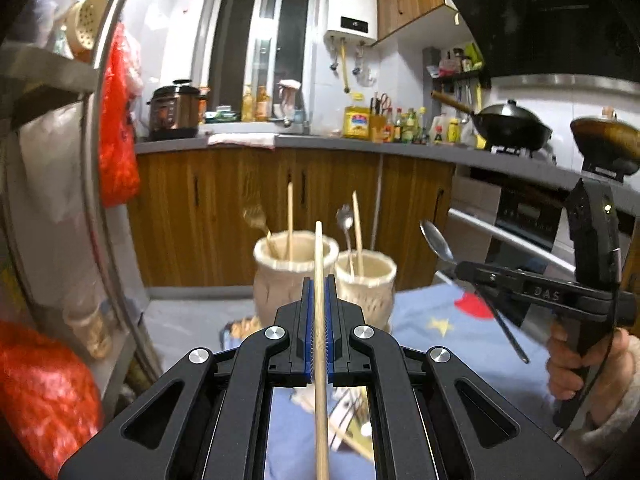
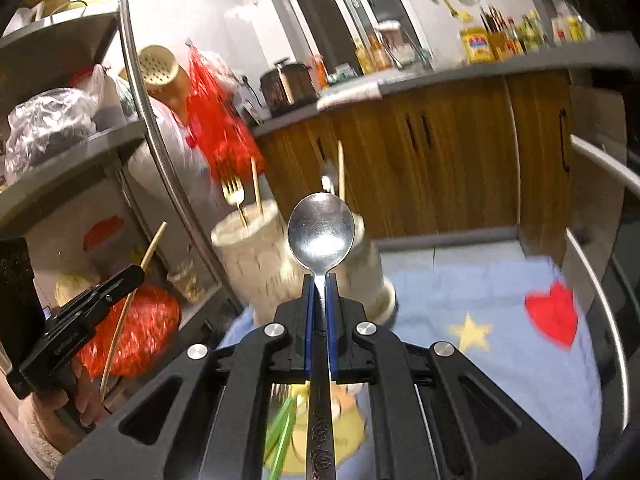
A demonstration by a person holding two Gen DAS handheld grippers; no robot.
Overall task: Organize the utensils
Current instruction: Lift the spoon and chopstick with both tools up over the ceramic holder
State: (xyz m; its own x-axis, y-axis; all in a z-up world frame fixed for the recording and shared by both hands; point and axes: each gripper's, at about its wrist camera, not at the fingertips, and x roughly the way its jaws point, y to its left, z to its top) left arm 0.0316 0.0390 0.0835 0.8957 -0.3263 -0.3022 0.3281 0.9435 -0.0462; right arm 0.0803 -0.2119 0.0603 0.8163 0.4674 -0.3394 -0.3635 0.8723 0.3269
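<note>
Two ceramic holders mid-frame with fork and chopsticks sticking up, open blue cloth lower right, metal shelf rack crowding left

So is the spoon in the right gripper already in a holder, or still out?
Out. The spoon is clamped in the right gripper, raised in front of both holders, not inside either.

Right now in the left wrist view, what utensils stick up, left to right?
Fork in the left holder → chopstick beside it → held chopstick in the left claw → small spoon → chopstick → big spoon in the right claw.
</note>
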